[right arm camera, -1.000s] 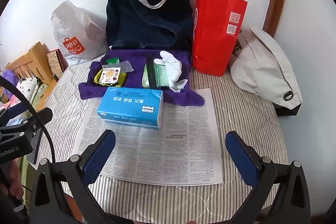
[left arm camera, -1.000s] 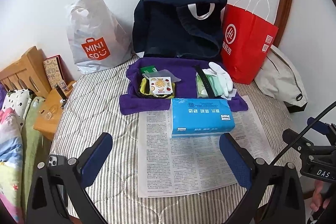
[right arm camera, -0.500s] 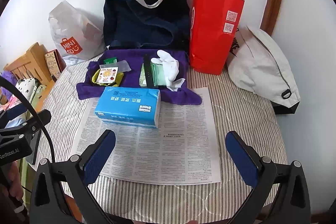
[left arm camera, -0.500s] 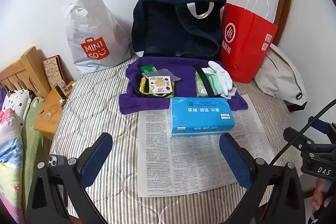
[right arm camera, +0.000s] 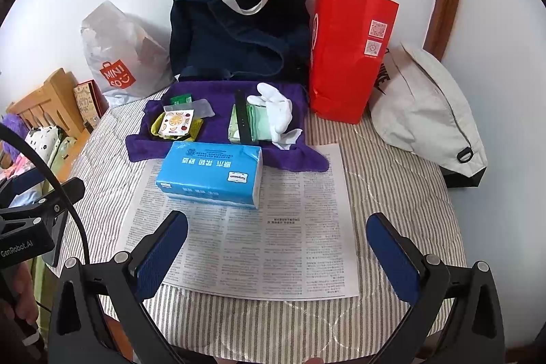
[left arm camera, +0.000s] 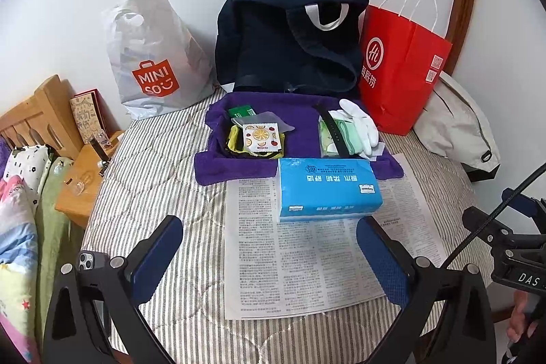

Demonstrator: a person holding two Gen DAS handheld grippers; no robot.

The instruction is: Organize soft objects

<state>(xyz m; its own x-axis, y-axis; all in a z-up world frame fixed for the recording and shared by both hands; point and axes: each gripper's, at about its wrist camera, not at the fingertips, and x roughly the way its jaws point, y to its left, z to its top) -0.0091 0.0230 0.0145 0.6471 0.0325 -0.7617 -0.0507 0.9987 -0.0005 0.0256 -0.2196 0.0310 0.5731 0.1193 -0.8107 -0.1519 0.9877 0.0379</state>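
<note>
both grippers, left gripper (left arm camera: pixel 269 248) and right gripper (right arm camera: pixel 277 244), hover with fingers apart over bare newspaper (right arm camera: pixel 259 234) on a striped bed (right arm camera: pixel 402 179). a blue tissue pack (right arm camera: pixel 211 173) lies at the newspaper's far edge, touching a purple towel (right arm camera: pixel 218 115). behind stands a bag reading "miniso" (left arm camera: pixel 155 57).

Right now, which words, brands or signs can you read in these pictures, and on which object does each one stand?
"MINISO": white plastic bag.
"Hi" in a circle, with Chinese characters below: red paper bag. Its two QR codes are not readable.
"DAS": right gripper body, left wrist view.
"GenRobot.AI": left gripper body, right wrist view.
Chinese characters, upside down: blue tissue pack; small logo blurred.
Partial black letters: grey bag.
Newspaper print: too small.
</note>
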